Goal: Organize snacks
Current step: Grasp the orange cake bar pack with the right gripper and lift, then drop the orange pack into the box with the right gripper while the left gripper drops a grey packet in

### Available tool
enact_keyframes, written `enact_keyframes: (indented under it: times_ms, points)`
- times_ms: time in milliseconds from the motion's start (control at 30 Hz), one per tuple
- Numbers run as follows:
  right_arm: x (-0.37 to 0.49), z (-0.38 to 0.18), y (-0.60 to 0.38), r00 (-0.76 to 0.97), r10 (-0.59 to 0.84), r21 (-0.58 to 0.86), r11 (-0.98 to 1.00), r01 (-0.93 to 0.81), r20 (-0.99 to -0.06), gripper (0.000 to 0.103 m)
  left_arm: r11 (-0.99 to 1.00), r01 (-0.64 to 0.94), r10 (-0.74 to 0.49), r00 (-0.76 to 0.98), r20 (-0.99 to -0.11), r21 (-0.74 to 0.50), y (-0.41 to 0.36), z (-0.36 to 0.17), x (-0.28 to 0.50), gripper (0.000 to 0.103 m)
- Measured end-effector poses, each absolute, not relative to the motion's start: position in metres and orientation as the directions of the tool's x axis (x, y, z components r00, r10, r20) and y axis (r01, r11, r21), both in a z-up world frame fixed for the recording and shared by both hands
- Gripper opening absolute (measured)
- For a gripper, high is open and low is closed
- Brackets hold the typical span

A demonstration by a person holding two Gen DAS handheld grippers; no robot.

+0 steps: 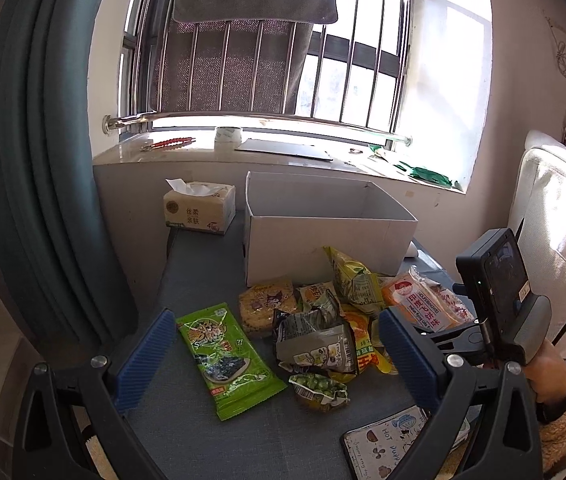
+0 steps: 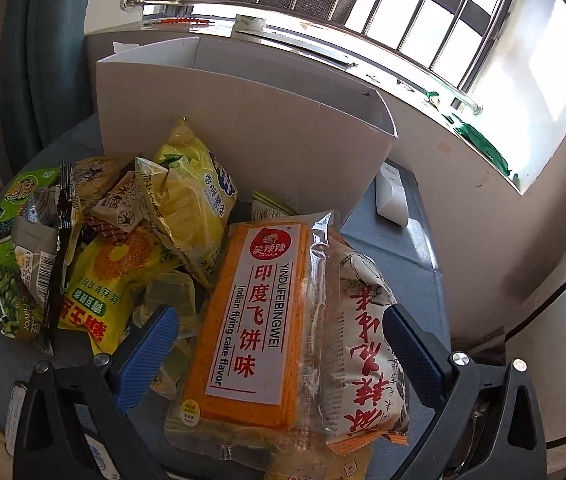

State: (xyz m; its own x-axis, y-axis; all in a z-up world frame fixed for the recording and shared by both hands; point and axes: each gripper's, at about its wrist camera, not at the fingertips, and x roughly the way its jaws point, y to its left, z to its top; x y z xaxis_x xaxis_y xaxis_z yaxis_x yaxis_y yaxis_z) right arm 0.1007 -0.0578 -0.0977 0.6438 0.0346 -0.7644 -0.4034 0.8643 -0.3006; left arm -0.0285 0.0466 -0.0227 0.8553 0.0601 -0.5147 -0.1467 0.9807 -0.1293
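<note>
The left tongs (image 1: 277,354) are released, jaws wide apart above the green seaweed packet (image 1: 230,360) lying flat on the counter (image 1: 203,440). The right tongs (image 2: 281,356) are also released, straddling the orange flying cake packet (image 2: 251,328) and the adjacent white rice cake packet (image 2: 363,344). The snack pile (image 1: 323,320) lies just near of the open white box (image 1: 323,216). A tissue pack (image 1: 199,208) stands far left.

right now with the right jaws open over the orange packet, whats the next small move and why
Probably close the right gripper on the orange packet. Its jaws stand open on either side of that packet and the white one beside it, and the white box behind the pile looks empty, so nothing seems packed yet. The left gripper hangs open.
</note>
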Motion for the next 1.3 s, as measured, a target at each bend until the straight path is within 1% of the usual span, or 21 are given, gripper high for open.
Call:
enact_keyframes:
  times_ms: [33,67,100,133,167,200,233,300,333,367,400,533,667,767,867,967,1133,1167,1233,1267,1300]
  points:
    - [0.102,-0.103,-0.057,0.640,0.020,-0.311,0.862,-0.400,-0.768,0.103,0.979,-0.154,0.063,0.853,-0.517,-0.134,0.050,-0.024,-0.029,0.103]
    - [0.104,-0.108,-0.056,0.633,-0.006,-0.325,0.862,-0.389,-0.774,0.100,0.977,-0.160,0.065,0.851,-0.521,-0.138,0.052,-0.025,-0.030,0.103]
    - [0.105,-0.111,-0.056,0.627,-0.014,-0.327,0.862,-0.386,-0.779,0.089,0.976,-0.164,0.067,0.850,-0.522,-0.141,0.054,-0.027,-0.031,0.103]
    - [0.106,-0.113,-0.058,0.609,0.009,-0.299,0.865,-0.402,-0.793,0.080,0.976,-0.167,0.069,0.850,-0.522,-0.143,0.056,-0.028,-0.032,0.103]
    - [0.107,-0.115,-0.060,0.573,0.061,-0.238,0.870,-0.431,-0.817,0.059,0.975,-0.169,0.070,0.849,-0.524,-0.143,0.057,-0.029,-0.032,0.103]
    - [0.107,-0.115,-0.062,0.545,0.107,-0.180,0.876,-0.447,-0.832,0.054,0.974,-0.173,0.073,0.846,-0.529,-0.143,0.059,-0.030,-0.032,0.103]
    - [0.105,-0.113,-0.064,0.551,0.117,-0.169,0.882,-0.441,-0.826,0.050,0.974,-0.178,0.077,0.843,-0.533,-0.142,0.060,-0.032,-0.032,0.103]
    - [0.102,-0.104,-0.070,0.554,0.146,-0.134,0.891,-0.433,-0.820,0.032,0.972,-0.187,0.081,0.837,-0.541,-0.144,0.062,-0.035,-0.031,0.103]
    - [0.101,-0.098,-0.076,0.553,0.179,-0.097,0.896,-0.433,-0.814,0.028,0.971,-0.188,0.079,0.835,-0.545,-0.148,0.063,-0.037,-0.030,0.103]
    - [0.100,-0.092,-0.082,0.545,0.224,-0.045,0.899,-0.436,-0.808,0.019,0.971,-0.188,0.076,0.832,-0.549,-0.150,0.063,-0.039,-0.030,0.103]
    - [0.099,-0.086,-0.088,0.542,0.255,-0.005,0.902,-0.431,-0.801,0.014,0.970,-0.188,0.076,0.830,-0.553,-0.150,0.064,-0.041,-0.029,0.103]
    - [0.086,-0.064,-0.105,0.567,0.324,0.055,0.897,-0.439,-0.757,0.014,0.974,-0.179,0.071,0.819,-0.570,-0.136,0.061,-0.049,-0.022,0.103]
    - [0.069,-0.051,-0.116,0.580,0.376,0.124,0.896,-0.426,-0.722,0.013,0.984,-0.126,0.028,0.803,-0.595,-0.123,0.054,-0.058,-0.007,0.103]
    - [0.058,-0.040,-0.127,0.603,0.397,0.160,0.899,-0.408,-0.692,0.013,0.987,-0.079,-0.031,0.770,-0.638,-0.143,0.048,-0.071,0.015,0.103]
    - [0.054,-0.034,-0.137,0.613,0.413,0.179,0.896,-0.407,-0.674,0.013,0.987,-0.038,-0.083,0.707,-0.702,-0.155,0.037,-0.089,0.045,0.103]
    - [0.047,-0.032,-0.143,0.620,0.417,0.184,0.896,-0.405,-0.665,0.013,0.982,-0.006,-0.138,0.664,-0.734,-0.190,0.027,-0.103,0.069,0.103]
    - [0.043,-0.035,-0.152,0.619,0.424,0.204,0.896,-0.395,-0.661,0.013,0.977,-0.045,-0.141,0.598,-0.789,-0.209,0.018,-0.126,0.104,0.102]
    - [0.044,-0.037,-0.152,0.615,0.427,0.208,0.894,-0.396,-0.663,0.013,0.976,-0.067,-0.131,0.580,-0.804,-0.207,0.018,-0.131,0.109,0.093]
    - [0.044,-0.040,-0.153,0.608,0.433,0.216,0.891,-0.399,-0.665,0.013,0.969,-0.084,-0.142,0.575,-0.806,-0.231,0.023,-0.136,0.112,0.084]
    - [0.044,-0.041,-0.152,0.605,0.436,0.217,0.890,-0.402,-0.666,0.013,0.966,-0.089,-0.145,0.587,-0.797,-0.242,0.025,-0.135,0.110,0.074]
    - [0.044,-0.041,-0.152,0.606,0.439,0.218,0.888,-0.405,-0.663,0.013,0.962,-0.088,-0.156,0.600,-0.785,-0.258,0.027,-0.133,0.107,0.073]
